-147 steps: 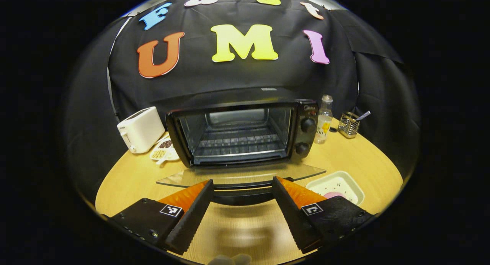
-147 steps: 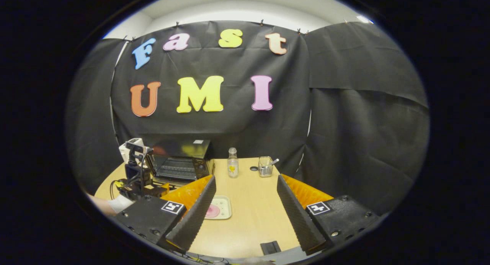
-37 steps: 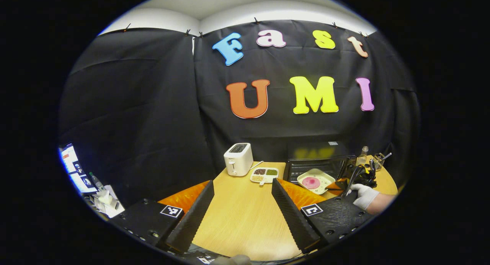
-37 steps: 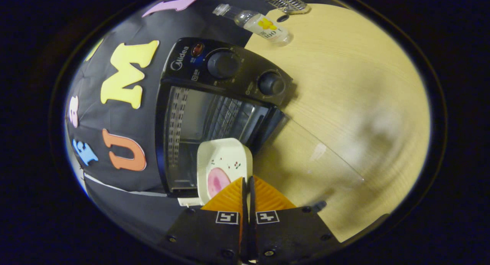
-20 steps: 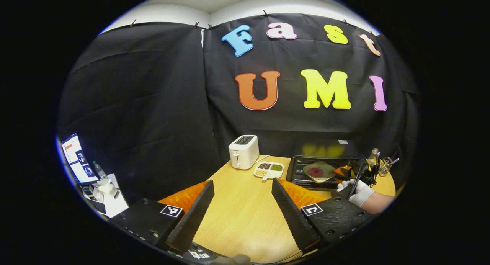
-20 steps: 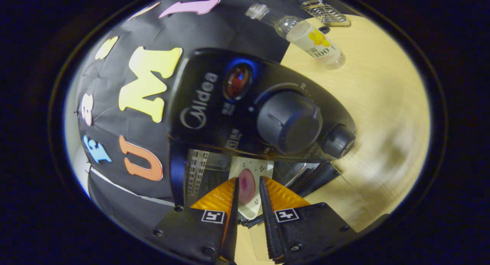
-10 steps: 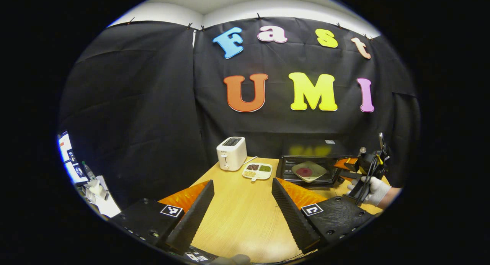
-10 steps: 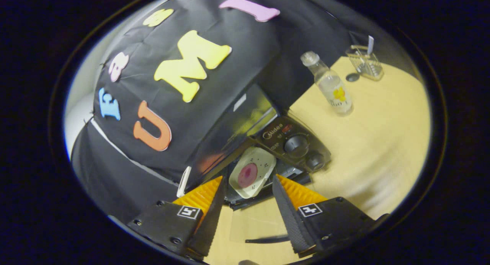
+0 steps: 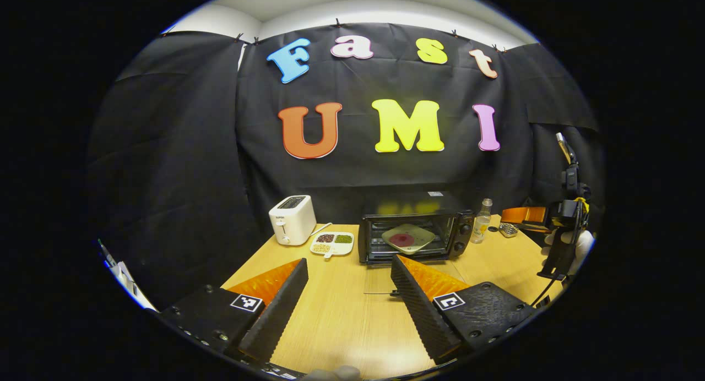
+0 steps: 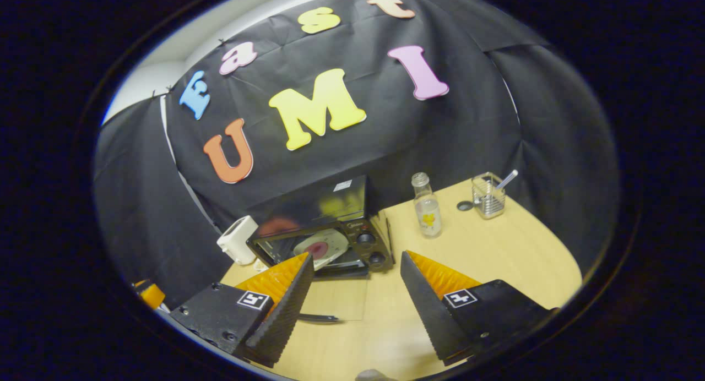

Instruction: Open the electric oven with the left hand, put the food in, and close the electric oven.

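Sitting on the rack inside the electric oven [image 9: 414, 231] is the food: a pale plate [image 9: 408, 238] with a round pink piece [image 9: 401, 239] on it, seen through the open front in the left gripper view and again in the right gripper view, where the plate [image 10: 325, 245] lies within the same dark cavity. The oven's glass door [image 9: 385, 279] hangs fully down, lying flat in front of the oven just above the wooden table [image 9: 341, 320], with its dark handle at the near edge. The left gripper [image 9: 348, 298] hovers well back from the oven with its fingers wide apart and nothing between them. The right gripper [image 10: 358, 304] is likewise held back from the oven, fingers spread wide and empty; in the left gripper view it appears to the right of the oven, raised above the table in a white-gloved hand [image 9: 573, 244]. Left of the oven stand a white toaster [image 9: 292, 219] and, between the two, a small divided dish [image 9: 332, 242] of beans. Just right of the oven stands a clear bottle [image 9: 481, 221], and farther right a wire holder [image 10: 488, 196].
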Tool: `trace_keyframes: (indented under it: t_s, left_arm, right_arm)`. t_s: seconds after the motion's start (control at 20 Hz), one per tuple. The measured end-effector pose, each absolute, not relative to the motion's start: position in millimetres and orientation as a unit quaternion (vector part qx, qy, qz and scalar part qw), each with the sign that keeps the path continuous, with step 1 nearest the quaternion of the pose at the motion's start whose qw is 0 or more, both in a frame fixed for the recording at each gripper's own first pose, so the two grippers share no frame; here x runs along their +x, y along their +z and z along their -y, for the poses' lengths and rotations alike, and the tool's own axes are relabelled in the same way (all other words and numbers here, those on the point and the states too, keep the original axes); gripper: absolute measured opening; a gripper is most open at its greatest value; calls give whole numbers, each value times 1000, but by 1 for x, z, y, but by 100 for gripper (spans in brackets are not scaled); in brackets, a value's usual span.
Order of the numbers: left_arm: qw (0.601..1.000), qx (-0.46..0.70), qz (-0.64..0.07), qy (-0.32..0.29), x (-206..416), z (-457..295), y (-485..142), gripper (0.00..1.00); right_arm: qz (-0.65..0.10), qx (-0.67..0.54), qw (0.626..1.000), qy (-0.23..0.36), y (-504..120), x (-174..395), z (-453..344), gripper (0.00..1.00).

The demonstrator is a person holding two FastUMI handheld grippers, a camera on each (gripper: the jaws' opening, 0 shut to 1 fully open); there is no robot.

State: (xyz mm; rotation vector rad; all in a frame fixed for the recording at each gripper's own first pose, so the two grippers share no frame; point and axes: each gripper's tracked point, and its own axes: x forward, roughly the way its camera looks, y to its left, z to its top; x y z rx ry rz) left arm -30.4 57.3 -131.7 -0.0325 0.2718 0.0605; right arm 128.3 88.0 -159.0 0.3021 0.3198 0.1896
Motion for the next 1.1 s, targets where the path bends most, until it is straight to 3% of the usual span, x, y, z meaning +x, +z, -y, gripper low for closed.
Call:
trace_keyframes:
  t_s: [0.15,0.2,0.25,0.55,0.75,0.8,0.85,1.0,1.1]
  left_arm:
    - [990,-12,-138,23,-21,-23,-139,97]
    - [990,-15,-140,24,-18,-11,-141,97]
    - [989,-18,-147,25,-17,2,-146,96]
    - [981,-1,-190,47,-23,48,-183,97]
    - [976,6,-218,26,-17,68,-220,97]
    - [974,5,-227,17,-13,71,-232,96]
    - [971,6,-238,10,-8,72,-247,97]
    - [966,3,-258,-13,7,79,-281,97]
    - [961,-8,-275,-28,16,82,-306,97]
  right_arm:
    - [-134,85,983,97,-146,102,-48,100]
    - [-127,67,984,103,-143,94,-35,96]
    - [-124,47,986,104,-142,86,-22,100]
    - [-119,-5,986,116,-138,56,44,100]
    - [-128,-5,987,97,-138,49,66,100]
    - [-124,-12,988,87,-135,46,71,96]
    - [-125,-23,989,76,-135,45,73,100]
    - [-129,-33,989,58,-130,37,64,96]
    - [-143,-50,988,38,-133,36,65,100]
